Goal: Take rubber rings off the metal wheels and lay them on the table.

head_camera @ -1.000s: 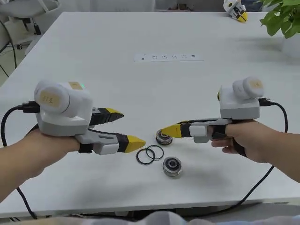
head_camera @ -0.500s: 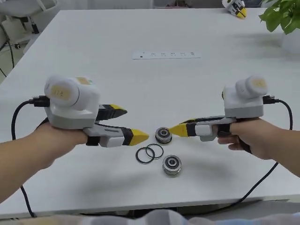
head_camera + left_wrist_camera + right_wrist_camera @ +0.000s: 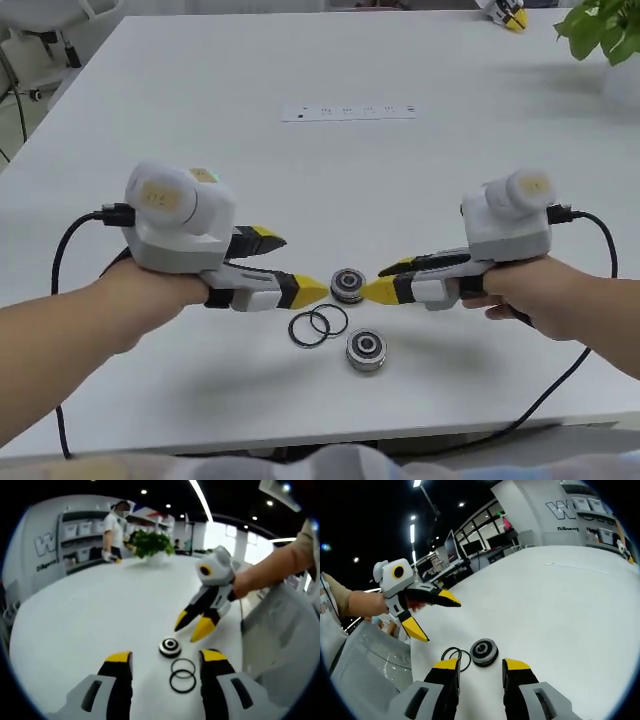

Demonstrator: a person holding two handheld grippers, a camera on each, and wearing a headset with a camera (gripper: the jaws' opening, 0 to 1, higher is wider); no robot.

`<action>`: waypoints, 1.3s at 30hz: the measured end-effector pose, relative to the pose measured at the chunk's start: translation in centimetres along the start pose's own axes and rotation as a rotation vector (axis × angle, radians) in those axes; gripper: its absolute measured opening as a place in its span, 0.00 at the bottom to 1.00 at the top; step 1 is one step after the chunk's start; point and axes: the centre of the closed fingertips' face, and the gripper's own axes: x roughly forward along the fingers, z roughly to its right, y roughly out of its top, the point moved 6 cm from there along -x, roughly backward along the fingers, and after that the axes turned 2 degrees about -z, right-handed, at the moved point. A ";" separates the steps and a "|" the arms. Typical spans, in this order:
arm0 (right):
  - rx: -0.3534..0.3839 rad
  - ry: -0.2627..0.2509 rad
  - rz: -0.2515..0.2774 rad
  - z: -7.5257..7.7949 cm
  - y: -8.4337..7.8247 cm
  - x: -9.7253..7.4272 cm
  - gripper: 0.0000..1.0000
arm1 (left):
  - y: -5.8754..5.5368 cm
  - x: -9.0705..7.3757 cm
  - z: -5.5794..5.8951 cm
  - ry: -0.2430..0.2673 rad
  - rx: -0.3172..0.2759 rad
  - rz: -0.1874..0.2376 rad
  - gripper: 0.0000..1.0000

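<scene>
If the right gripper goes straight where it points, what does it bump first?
The right gripper would probably meet the metal wheel just ahead between its jaws; height is hard to judge.

On the table point(image 3: 400, 180), two rubber rings point(image 3: 319, 326) lie left of the nearer wheel point(image 3: 366, 350), before the farther wheel point(image 3: 348, 284).

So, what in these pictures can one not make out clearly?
Far wheel: whether any rubber is left on its rim; too small in the head view, blurred in the left gripper view.
Near wheel: the same; too small in the head view.
White strip: its markings are too small to read, head view.
Plant: cut off by the head view's top right corner.
</scene>
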 end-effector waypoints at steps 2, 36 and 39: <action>-0.014 -0.003 -0.008 0.1 -0.1 0.1 0.31 | -0.1 0.3 0.1 -0.003 -0.001 -0.004 0.54; -0.163 -0.059 -0.073 0.9 -0.5 1.8 0.21 | -0.3 4.2 0.7 -0.050 0.036 -0.068 0.37; -0.168 -0.058 -0.076 1.0 -0.5 1.9 0.19 | -0.3 4.6 0.8 -0.057 0.049 -0.078 0.35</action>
